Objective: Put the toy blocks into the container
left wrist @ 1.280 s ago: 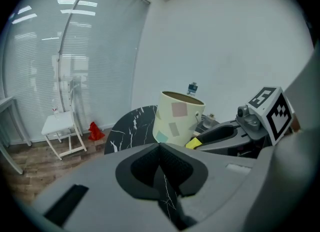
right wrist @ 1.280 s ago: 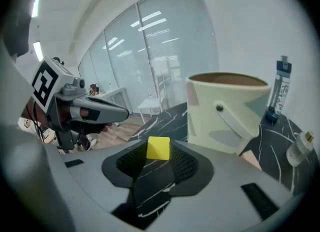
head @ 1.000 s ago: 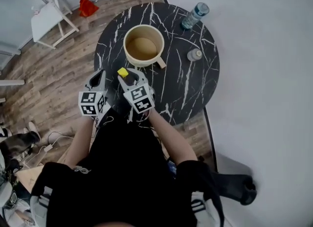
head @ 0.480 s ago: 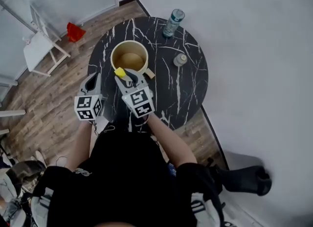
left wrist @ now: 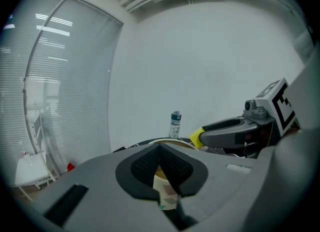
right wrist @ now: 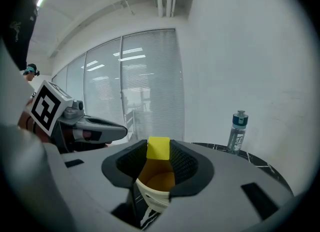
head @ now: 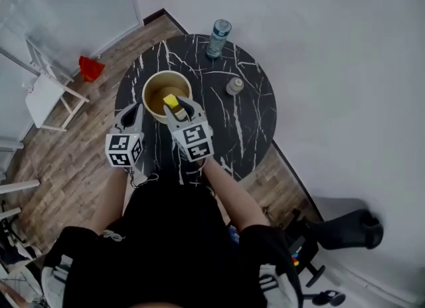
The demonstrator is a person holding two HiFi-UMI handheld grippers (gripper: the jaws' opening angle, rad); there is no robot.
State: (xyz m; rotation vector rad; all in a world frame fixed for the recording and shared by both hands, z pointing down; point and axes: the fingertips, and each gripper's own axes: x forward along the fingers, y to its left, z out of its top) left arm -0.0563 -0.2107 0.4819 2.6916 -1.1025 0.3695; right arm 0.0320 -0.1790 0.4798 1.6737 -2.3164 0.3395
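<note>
One marble table [head: 249,124], one cream container [head: 150,87], one yellow block [head: 170,101]. One water bottle [head: 218,37], one small jar [head: 234,86], one red item [head: 91,68]. Two grippers: left gripper [head: 132,110], right gripper [head: 176,107].

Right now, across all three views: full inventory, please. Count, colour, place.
table: 1, black marble, round, centre of head view
container: 1, cream, on the table's left part
toy block: 1, yellow, in the right gripper's jaws, over the container
bottle: 1, clear with a blue-green label, at the table's far edge
small jar: 1, greyish, on the table right of the container; kind unclear
white chair: 1, on the wood floor at left
red item: 1, on the floor beyond the white chair; unidentifiable
office chair: 1, black, lower right
person's torso: black top, bottom of head view
left gripper: grey, jaws together, empty, left of the container
right gripper: grey, closed on the toy block
</note>
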